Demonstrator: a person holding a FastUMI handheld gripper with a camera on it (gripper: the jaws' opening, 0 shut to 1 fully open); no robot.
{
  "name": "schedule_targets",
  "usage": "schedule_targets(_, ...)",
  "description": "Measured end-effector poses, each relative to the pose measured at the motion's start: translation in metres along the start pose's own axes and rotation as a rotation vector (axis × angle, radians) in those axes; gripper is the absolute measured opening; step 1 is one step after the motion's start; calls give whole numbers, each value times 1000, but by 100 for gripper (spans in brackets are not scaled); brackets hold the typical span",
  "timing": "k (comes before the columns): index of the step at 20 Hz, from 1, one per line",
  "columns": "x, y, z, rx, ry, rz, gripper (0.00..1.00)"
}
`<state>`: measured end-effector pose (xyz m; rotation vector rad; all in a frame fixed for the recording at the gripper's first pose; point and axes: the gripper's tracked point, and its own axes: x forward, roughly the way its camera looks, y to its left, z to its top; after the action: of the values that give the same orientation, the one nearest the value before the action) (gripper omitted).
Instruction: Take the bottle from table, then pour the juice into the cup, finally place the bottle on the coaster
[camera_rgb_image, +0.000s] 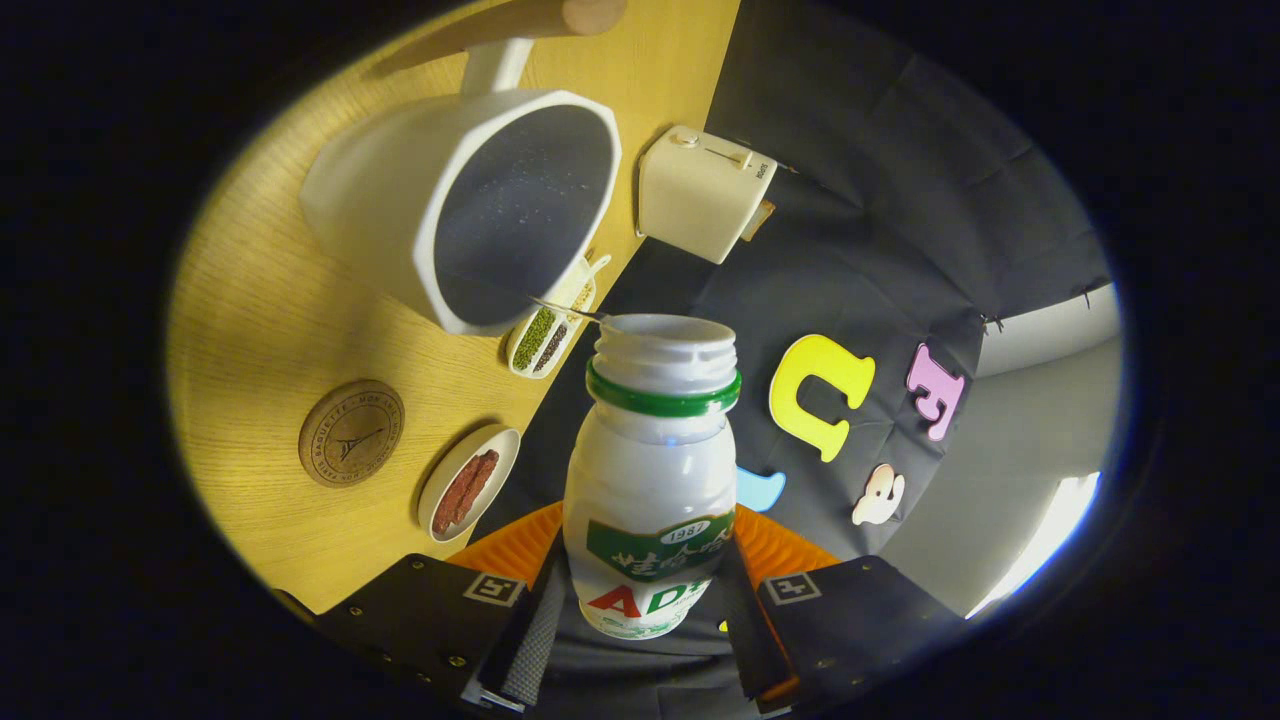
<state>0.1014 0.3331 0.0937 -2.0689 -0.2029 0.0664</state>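
Observation:
My gripper (643, 625) is shut on a white plastic bottle (650, 480) with a green neck ring and no cap; both fingers press its lower body. The whole view is rolled, so the bottle is tipped, and its open mouth lies next to the rim of a large white cup (470, 205) with a grey inside and a wooden handle. No liquid shows in the cup or at the bottle's mouth. A round wooden coaster (351, 432) lies flat on the wooden table (270, 320), apart from the cup and off to one side of the fingers.
A small oval dish with a reddish-brown strip (467, 483) lies between the coaster and the bottle. A divided dish of green and dark beans (545, 340) sits by the cup's rim. A cream toaster (700, 190) stands near the table's edge.

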Motion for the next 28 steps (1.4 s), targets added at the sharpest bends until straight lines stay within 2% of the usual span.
schedule_targets(16, -3, 0, 5, -4, -3, 13, 72)
schedule_targets(21, -1, 5, 4, 68, -7, 44, 72)
schedule_targets(24, 1, 12, 5, 184, -19, 79, 72)
schedule_targets(28, -2, 13, 1, 318, -21, 84, 72)
